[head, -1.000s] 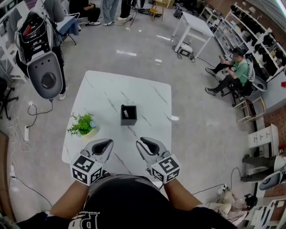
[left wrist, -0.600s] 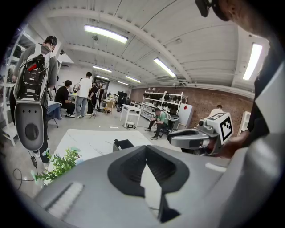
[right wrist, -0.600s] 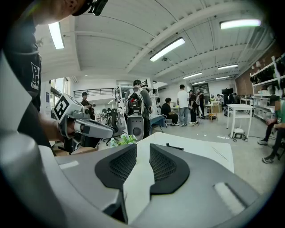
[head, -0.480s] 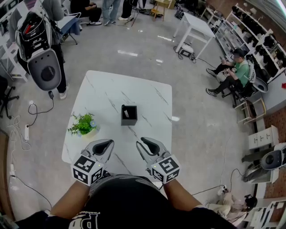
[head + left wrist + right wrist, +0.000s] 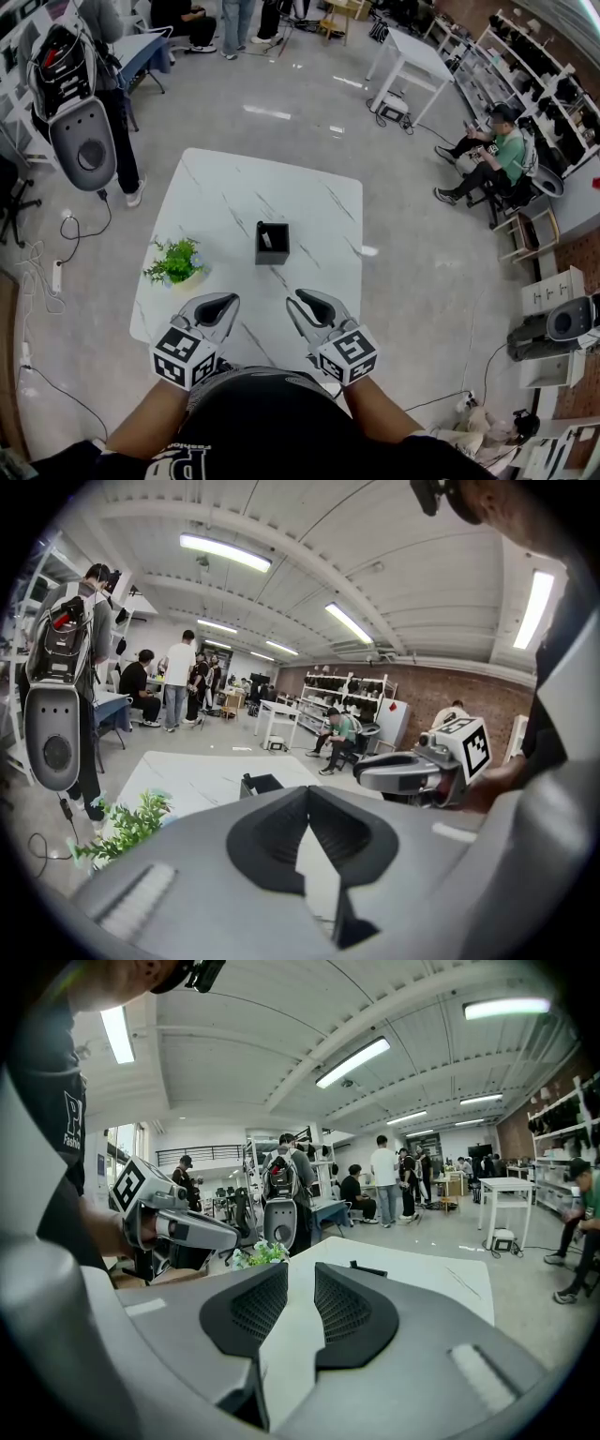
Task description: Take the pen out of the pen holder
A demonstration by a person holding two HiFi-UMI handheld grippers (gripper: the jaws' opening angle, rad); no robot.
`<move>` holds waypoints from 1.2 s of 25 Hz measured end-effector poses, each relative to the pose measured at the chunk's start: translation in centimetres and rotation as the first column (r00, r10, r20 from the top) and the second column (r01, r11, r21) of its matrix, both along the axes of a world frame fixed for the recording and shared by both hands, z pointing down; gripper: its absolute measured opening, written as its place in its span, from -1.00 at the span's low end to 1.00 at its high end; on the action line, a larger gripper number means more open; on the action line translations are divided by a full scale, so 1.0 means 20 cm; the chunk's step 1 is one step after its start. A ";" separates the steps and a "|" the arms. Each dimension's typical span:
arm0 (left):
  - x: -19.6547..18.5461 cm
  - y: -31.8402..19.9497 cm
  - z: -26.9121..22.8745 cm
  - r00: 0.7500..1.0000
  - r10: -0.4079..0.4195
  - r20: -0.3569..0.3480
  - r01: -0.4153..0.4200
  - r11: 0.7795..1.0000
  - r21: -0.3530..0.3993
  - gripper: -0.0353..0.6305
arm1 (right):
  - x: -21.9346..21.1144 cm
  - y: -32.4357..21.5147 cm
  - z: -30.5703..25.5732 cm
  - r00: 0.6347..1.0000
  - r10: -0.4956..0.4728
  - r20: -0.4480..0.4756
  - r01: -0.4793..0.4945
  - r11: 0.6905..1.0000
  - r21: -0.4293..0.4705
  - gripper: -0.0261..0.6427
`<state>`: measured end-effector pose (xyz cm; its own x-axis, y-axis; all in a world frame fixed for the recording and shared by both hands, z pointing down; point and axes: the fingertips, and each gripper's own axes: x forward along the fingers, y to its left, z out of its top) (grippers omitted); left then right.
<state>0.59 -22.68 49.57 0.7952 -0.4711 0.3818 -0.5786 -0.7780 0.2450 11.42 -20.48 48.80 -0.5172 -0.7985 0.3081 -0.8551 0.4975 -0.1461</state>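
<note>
Both claws hang empty at the marble table's (image 5: 234,187) near edge: left gripper (image 5: 217,302) pinched closed, right gripper (image 5: 302,302) slightly apart. The pen (image 5: 259,225) sits in the black pen holder (image 5: 272,243) mid-table.

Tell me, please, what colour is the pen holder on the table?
Black. The pen holder shows best in the head view, against the white marbled table.
</note>
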 end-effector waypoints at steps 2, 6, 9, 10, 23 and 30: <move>0.00 0.00 0.00 1.000 -0.002 0.002 0.002 1.000 -0.001 -0.72 | 0.00 -0.01 0.00 1.000 -0.002 -0.002 0.002 1.000 -0.001 -0.72; -0.01 -0.01 0.01 1.000 -0.003 0.005 0.003 1.000 -0.001 -0.72 | 0.02 -0.03 0.00 1.000 -0.001 -0.011 0.001 1.000 -0.002 -0.72; -0.02 -0.01 0.01 1.000 -0.009 0.009 0.009 1.000 -0.005 -0.72 | 0.04 -0.07 0.01 1.000 0.004 -0.030 -0.004 1.000 0.001 -0.72; -0.02 0.00 0.02 1.000 -0.011 0.010 0.011 1.000 -0.007 -0.72 | 0.04 -0.09 0.01 0.999 0.003 -0.042 -0.003 1.000 0.002 -0.72; -0.11 0.01 0.07 0.998 -0.060 0.026 0.061 0.997 -0.045 -0.72 | 0.01 -0.42 0.18 0.991 -0.021 -0.135 0.016 0.999 -0.039 -0.72; -0.14 0.03 0.09 0.996 -0.082 0.025 0.083 0.995 -0.056 -0.72 | -0.01 -0.58 0.26 0.987 -0.036 -0.158 0.026 0.997 -0.066 -0.72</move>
